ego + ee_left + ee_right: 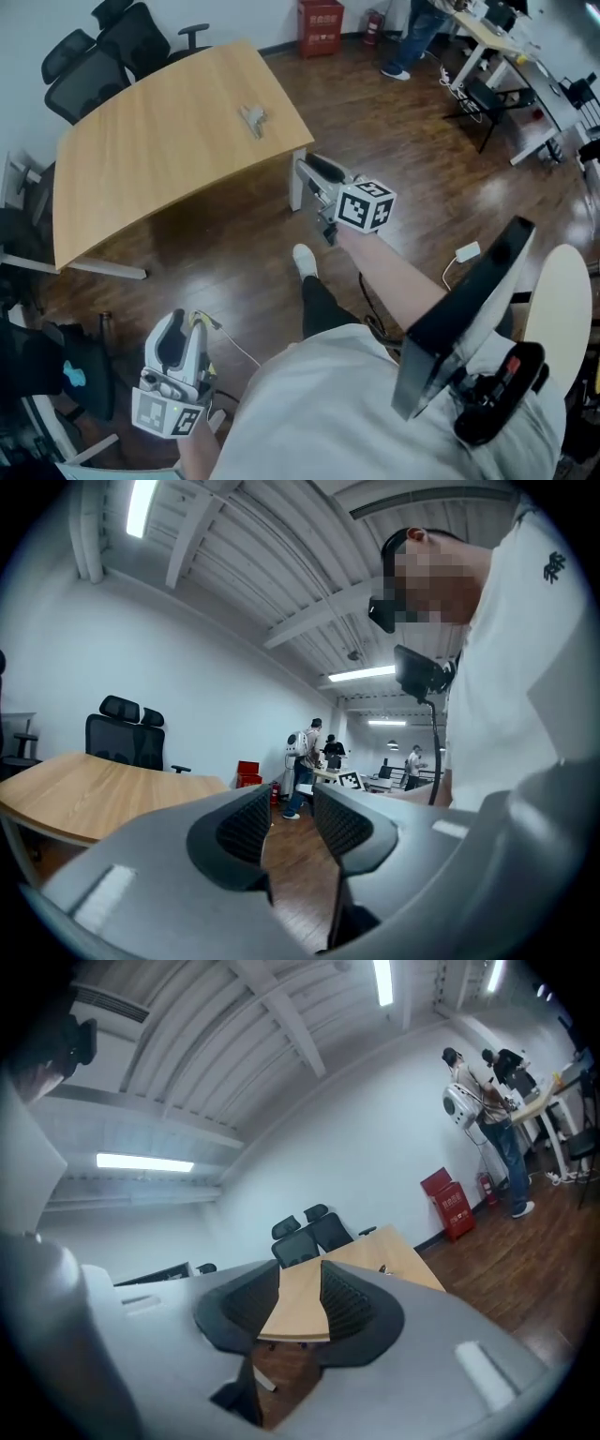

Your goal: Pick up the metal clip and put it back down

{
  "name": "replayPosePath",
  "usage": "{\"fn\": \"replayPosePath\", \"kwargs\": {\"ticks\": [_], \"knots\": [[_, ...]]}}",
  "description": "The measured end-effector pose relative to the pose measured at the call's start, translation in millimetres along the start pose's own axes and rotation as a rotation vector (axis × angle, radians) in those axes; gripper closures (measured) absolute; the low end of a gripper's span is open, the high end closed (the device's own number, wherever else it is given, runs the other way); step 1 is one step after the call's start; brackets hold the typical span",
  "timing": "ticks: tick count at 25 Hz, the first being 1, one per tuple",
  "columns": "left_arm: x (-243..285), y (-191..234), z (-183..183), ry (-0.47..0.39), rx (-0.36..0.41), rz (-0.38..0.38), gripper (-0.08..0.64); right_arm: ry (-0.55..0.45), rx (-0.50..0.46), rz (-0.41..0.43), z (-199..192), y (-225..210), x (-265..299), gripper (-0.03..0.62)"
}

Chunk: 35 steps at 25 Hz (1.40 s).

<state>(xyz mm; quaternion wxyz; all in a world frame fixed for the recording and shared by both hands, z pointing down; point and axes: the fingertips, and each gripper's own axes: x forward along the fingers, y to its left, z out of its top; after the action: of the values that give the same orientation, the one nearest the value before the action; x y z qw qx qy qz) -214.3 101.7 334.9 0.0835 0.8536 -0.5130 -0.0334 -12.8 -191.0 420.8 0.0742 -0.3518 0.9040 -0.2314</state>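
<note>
Metal clip [253, 119]: lies on bench [141, 159], too small for its shape to be made out. Right gripper [315, 183], left gripper [185, 328]: both released, nothing between jaws, held over floor.

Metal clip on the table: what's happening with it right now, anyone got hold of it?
Nobody has it. The metal clip lies by itself on the wooden table. The person's right gripper points toward the table from a distance, jaws apart with nothing between them. The left gripper is held low by the person's side, also open and empty.
</note>
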Motion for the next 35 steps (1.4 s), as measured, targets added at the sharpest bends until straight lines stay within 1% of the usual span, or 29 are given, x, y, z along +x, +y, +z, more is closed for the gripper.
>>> {"fn": "replayPosePath", "kwargs": {"ticks": [4,7,11,14,18,21,25,28,35], "knots": [[-36.5,-25.2,-1.7,0.006,0.005,-0.036,0.431,0.045,-0.088,0.054,-12.7,72.4,-67.9,0.471],[-50.5,-45.2,-7.8,0.001,0.025,-0.070,0.431,0.075,-0.164,0.102,-20.6,118.5,-112.4,0.471],[-60.2,-71.8,-17.1,0.006,0.023,-0.097,0.431,0.105,-0.252,0.156,-25.6,164.3,-163.5,0.471],[-59.5,-90.7,-20.3,0.009,0.033,-0.131,0.431,0.100,-0.323,0.171,-19.8,186.7,-198.9,0.471],[-58.0,-124.0,-21.7,0.008,0.050,-0.161,0.431,0.093,-0.419,0.193,-13.9,209.7,-247.5,0.471],[-52.2,-159.2,-19.2,-0.008,0.050,-0.182,0.431,0.089,-0.479,0.210,-6.8,219.3,-288.8,0.471],[-47.7,-208.3,-29.3,0.007,0.039,-0.210,0.431,0.091,-0.501,0.200,-5.4,216.4,-340.8,0.471],[-48.4,-238.2,-38.2,0.024,0.040,-0.219,0.431,0.101,-0.539,0.196,-4.4,215.0,-371.1,0.471],[-51.6,-276.8,-45.1,0.042,0.044,-0.225,0.431,0.100,-0.562,0.178,0.1,208.7,-407.5,0.472]]}}
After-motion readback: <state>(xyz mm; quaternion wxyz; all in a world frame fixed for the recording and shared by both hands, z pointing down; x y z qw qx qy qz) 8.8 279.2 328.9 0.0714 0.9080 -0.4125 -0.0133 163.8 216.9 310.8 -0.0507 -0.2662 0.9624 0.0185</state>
